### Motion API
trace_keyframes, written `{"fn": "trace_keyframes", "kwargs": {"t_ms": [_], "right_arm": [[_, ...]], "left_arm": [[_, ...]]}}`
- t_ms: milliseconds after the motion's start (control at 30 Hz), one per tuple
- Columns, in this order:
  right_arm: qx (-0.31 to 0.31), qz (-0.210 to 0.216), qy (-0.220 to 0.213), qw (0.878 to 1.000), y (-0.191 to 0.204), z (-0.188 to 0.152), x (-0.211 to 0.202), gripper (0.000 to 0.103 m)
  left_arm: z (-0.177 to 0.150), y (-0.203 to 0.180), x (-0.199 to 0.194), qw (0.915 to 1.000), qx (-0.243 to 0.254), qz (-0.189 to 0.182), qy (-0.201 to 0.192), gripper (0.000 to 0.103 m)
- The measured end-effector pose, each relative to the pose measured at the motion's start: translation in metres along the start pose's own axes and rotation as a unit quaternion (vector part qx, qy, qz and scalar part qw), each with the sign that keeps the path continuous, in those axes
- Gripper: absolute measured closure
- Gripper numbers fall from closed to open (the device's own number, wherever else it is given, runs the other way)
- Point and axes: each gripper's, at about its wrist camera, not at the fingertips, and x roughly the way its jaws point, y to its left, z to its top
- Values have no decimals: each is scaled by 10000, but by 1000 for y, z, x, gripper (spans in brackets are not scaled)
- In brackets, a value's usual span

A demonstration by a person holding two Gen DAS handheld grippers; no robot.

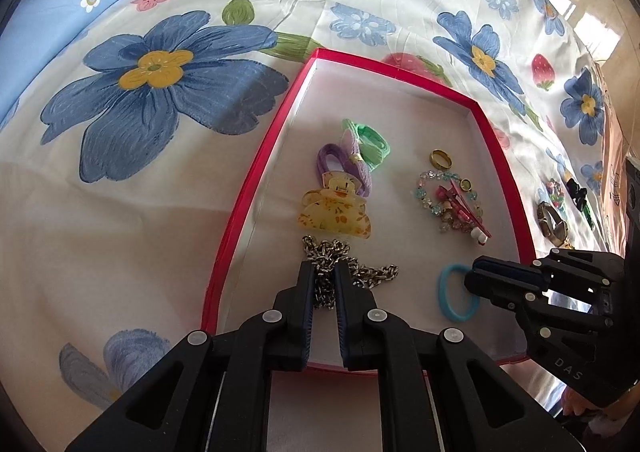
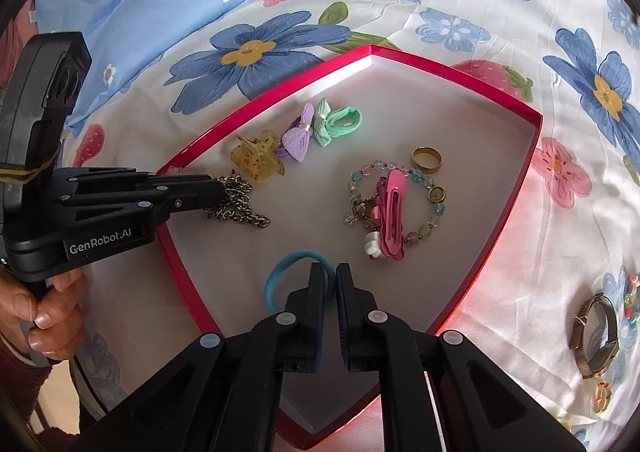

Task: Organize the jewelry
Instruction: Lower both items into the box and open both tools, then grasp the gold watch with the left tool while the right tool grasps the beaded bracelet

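Observation:
A red-rimmed box lid (image 1: 256, 179) (image 2: 500, 99) with a white floor lies on the flowered bedsheet. In it are a yellow claw clip (image 1: 334, 211), purple (image 1: 344, 167) and green (image 1: 370, 143) bow ties, a gold ring (image 1: 441, 159), a bead bracelet (image 2: 394, 197) under a pink clip (image 2: 390, 207). My left gripper (image 1: 323, 272) is shut on a silver chain (image 1: 352, 270) (image 2: 236, 203) resting on the floor. My right gripper (image 2: 330, 276) is shut on a blue hair tie (image 2: 284, 276) (image 1: 456, 292).
A watch (image 2: 594, 336) (image 1: 554, 226) and small colourful clips (image 2: 630, 304) lie on the sheet right of the box. A black bow (image 1: 578, 191) lies beyond them. A light blue pillow (image 2: 160, 3) is at the far left.

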Motion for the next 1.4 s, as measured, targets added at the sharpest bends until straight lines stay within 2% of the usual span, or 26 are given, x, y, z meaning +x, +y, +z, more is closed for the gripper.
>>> {"fn": "trace_keyframes", "kwargs": {"t_ms": [167, 333, 433, 567, 633, 700, 1000, 1400], "right_arm": [[103, 85, -110, 9999, -3, -2, -8, 87], [336, 226, -410, 9983, -11, -7, -27, 85], [546, 293, -664, 9959, -21, -12, -43, 75], [872, 300, -933, 9914, -38, -21, -64, 74], [1046, 268, -1055, 9885, -48, -27, -75, 68], [1168, 204, -1131, 9865, -57, -32, -82, 67], [1692, -81, -1313, 9768, -99, -65, -111, 66], [2329, -509, -1536, 9590, -154, -111, -146, 62]], "left_arm": [[-2, -1, -7, 10000, -4, -6, -39, 86], [-3, -8, -20, 9999, 36, 11, -154, 80], [-4, -12, -28, 9998, 75, 18, -209, 76], [-5, -21, -39, 9995, 135, 10, -288, 64], [-6, -26, -44, 9993, 175, -11, -327, 58], [-6, -32, -47, 9991, 228, -14, -347, 52], [-4, -60, -61, 9980, 464, -157, -404, 42], [0, -118, -56, 9938, 1001, -362, -321, 40]]}}
